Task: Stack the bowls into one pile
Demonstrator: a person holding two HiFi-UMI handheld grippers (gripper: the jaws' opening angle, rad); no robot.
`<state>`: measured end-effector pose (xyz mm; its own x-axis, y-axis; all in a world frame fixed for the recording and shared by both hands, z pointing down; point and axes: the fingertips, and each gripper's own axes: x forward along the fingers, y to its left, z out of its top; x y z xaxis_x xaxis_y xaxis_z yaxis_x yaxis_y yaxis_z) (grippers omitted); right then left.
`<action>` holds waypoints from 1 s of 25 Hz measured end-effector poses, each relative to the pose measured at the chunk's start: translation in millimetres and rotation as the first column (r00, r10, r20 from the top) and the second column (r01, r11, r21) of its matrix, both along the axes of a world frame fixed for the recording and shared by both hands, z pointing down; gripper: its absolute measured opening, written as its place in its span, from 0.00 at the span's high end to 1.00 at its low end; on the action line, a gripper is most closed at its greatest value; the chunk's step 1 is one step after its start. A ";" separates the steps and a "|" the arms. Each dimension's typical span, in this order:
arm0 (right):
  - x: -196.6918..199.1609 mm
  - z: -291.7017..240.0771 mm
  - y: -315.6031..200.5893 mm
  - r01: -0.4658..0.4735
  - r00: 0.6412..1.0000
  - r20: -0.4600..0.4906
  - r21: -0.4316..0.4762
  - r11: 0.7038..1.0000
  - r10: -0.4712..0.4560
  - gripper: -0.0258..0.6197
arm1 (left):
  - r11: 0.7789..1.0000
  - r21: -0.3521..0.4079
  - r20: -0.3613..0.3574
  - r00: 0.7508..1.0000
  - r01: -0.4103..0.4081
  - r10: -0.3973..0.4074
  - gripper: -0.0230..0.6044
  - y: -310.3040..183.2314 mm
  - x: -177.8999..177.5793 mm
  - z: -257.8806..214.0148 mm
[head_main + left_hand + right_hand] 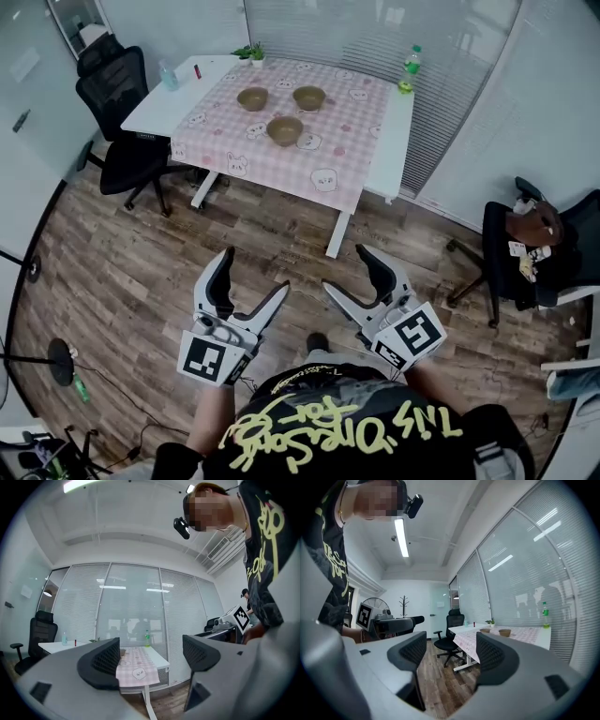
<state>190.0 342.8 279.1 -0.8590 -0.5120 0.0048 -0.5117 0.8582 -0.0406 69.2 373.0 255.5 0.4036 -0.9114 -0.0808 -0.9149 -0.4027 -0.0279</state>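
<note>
jaws on the left gripper [253,272] stood wide apart with nothing between the pads; its own view showed only the distant table [158,660] through the gap. jaws on the right gripper [345,270] were likewise released and empty. both grippers pointed level, low in front of the person, over the floor [122,272].

the three bowls lay straight ahead of both grippers, well apart from them, on the far table. the near bowl [285,130] sat closest to the table's front edge; the back-left bowl [252,98] and the back-right bowl [309,97] sat behind it, side by side. all three stood upright, mouths up, apart from each other, none nested. being round, they offered no long axis; a rim grip from any side would likely serve. the near bowl lay roughly on the line between the two grippers, slightly toward the left one, so neither hand had a clear advantage. judged from this, stacking had not begun and an approach to the table was needed first.

the table top was white, with a pink checked cloth [328,150] covering most of it. a green bottle [412,61] stood at the back-right corner, a clear bottle [169,75] and a small plant [251,53] toward the back left. a black office chair [122,103] stood at the table's left. the floor was wood plank; blinds and glass walls enclosed the room.
</note>
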 end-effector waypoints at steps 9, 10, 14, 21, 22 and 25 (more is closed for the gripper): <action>-3.9 12.1 -60.2 0.054 0.999 0.008 -0.050 0.997 -0.054 0.48 | 0.997 -0.031 -0.001 0.998 0.066 -0.067 0.30 -49.6 -7.6 9.3; -4.9 12.7 -62.0 0.059 0.998 0.008 -0.050 0.997 -0.059 0.48 | 0.997 -0.027 0.001 0.997 0.072 -0.072 0.30 -51.6 -9.0 9.8; -7.7 15.4 -67.2 0.070 0.998 0.012 -0.053 0.996 -0.069 0.48 | 0.997 -0.028 0.009 0.997 0.076 -0.076 0.30 -57.9 -12.6 13.5; -15.5 18.2 -72.5 0.092 0.996 0.008 -0.070 0.993 -0.092 0.48 | 0.998 -0.026 0.016 0.998 0.063 -0.062 0.30 -63.2 -12.3 9.7; -17.1 16.5 -73.3 0.098 0.995 0.008 -0.065 0.993 -0.097 0.48 | 0.998 -0.019 0.018 0.998 0.065 -0.065 0.31 -63.6 -13.8 8.7; -22.1 12.7 -75.3 0.112 0.994 0.009 -0.055 0.992 -0.111 0.48 | 0.997 -0.040 0.016 0.998 0.069 -0.068 0.31 -62.4 -17.3 11.1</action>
<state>167.9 267.4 291.8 -0.9108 -0.4120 0.0252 -0.4125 0.9063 -0.0922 52.0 310.6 266.6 0.3411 -0.9392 -0.0383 -0.9399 -0.3403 -0.0263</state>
